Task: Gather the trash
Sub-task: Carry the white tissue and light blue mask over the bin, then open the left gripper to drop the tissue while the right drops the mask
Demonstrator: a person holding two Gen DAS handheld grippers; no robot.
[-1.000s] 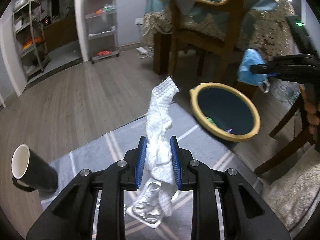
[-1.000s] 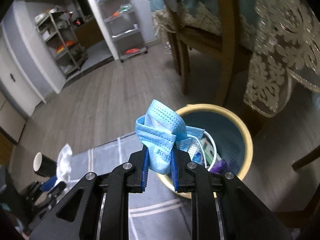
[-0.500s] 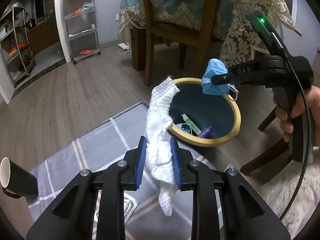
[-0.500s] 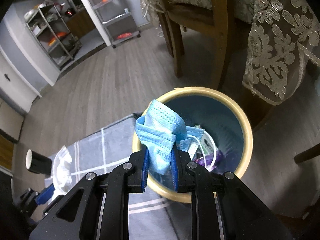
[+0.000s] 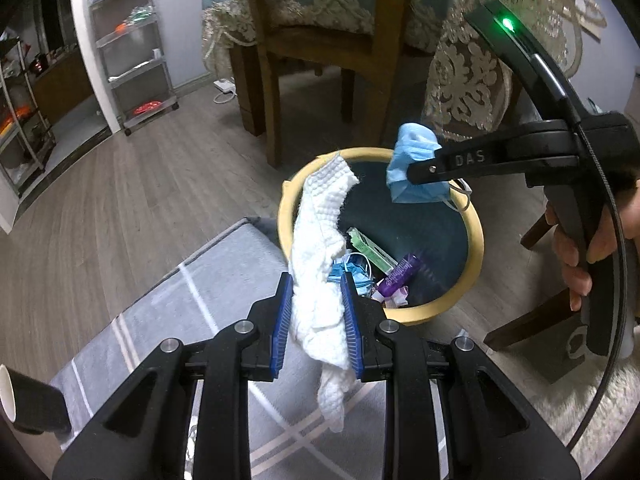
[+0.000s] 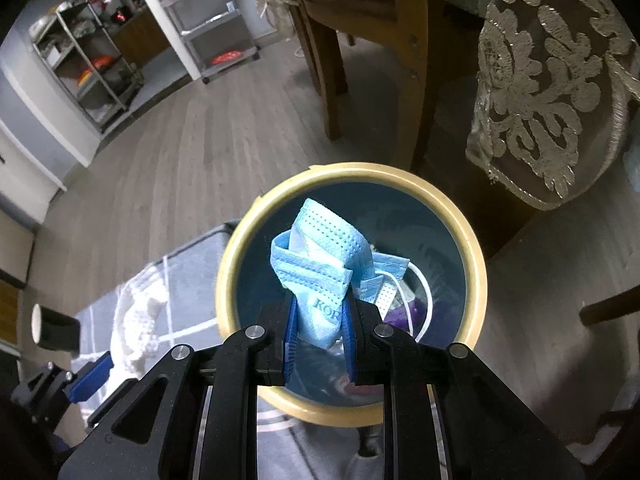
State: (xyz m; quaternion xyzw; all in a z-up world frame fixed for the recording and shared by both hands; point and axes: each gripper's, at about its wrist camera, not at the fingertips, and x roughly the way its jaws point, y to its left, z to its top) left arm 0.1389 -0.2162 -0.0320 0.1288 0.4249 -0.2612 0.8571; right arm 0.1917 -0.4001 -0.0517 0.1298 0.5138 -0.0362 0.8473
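a waffle-textured white paper towel (image 5: 320, 264), a pleated blue non-woven face mask (image 6: 320, 268), a smooth cream-rimmed plastic bin (image 6: 476, 256), matt wood-plank flooring (image 5: 132, 200), lace tablecloth (image 6: 540, 92).

White waffle-textured tissue (image 5: 320, 280); light blue face mask (image 6: 320, 264); bin (image 6: 478, 280) w/ yellow rim, dark teal inside; grey rug (image 5: 180, 300) w/ white grid lines; black cup (image 6: 54, 328), white inside; beige floral lace cloth (image 6: 540, 80).

The bin (image 6: 478, 280) stands on the floor at the rug's (image 5: 192, 312) edge, before the chair (image 5: 320, 40).
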